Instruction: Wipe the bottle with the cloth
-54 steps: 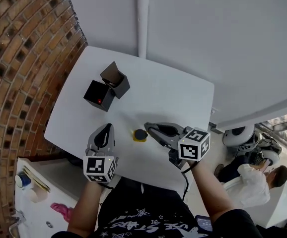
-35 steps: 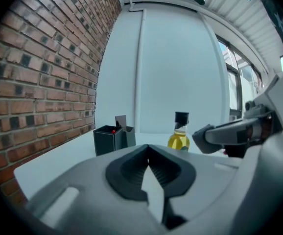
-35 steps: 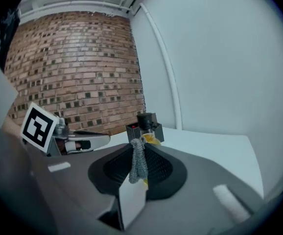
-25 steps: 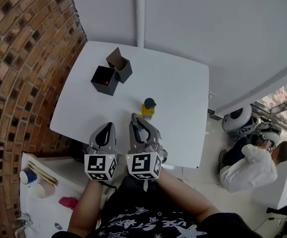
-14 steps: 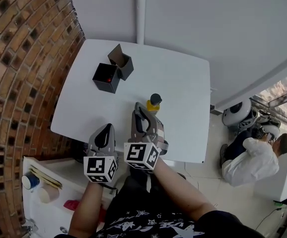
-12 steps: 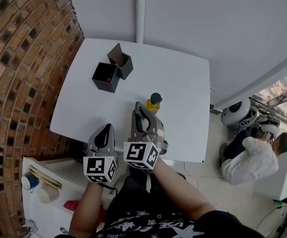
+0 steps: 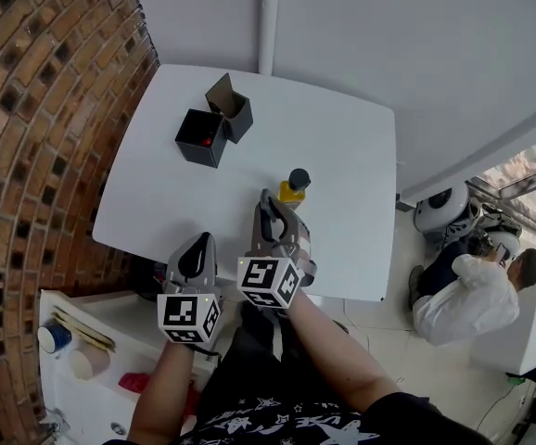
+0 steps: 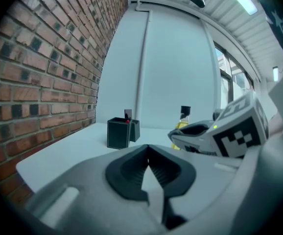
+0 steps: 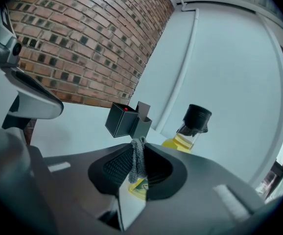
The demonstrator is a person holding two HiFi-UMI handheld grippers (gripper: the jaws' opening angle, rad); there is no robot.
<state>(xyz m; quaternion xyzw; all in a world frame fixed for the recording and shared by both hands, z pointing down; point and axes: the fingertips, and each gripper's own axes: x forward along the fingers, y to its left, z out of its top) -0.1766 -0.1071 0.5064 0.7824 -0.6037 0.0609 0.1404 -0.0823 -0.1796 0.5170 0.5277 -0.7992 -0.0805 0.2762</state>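
A small bottle point(image 7: 293, 187) of yellow liquid with a black cap stands upright near the middle of the white table point(image 7: 342, 146). My right gripper point(image 7: 267, 202) points at it from the near side, its tips just left of the bottle. In the right gripper view the bottle point(image 9: 191, 128) rises just beyond the right gripper point(image 9: 137, 150), which is shut on a strip of grey cloth point(image 9: 138, 163). I cannot tell if the cloth touches the bottle. My left gripper point(image 7: 197, 242) hovers at the table's near edge, and the left gripper point(image 8: 148, 156) is shut with nothing in it.
A black box point(image 7: 210, 130) with an open flap and something red inside stands at the table's far left. A brick wall point(image 7: 36, 109) runs along the left. A low white shelf point(image 7: 73, 360) with cups is at lower left. A person point(image 7: 467, 299) crouches on the floor at right.
My right gripper has swung in from the bottle's right side to beside the left gripper, pointing at the bottle. In the last half second it barely moved. The left gripper stayed put.
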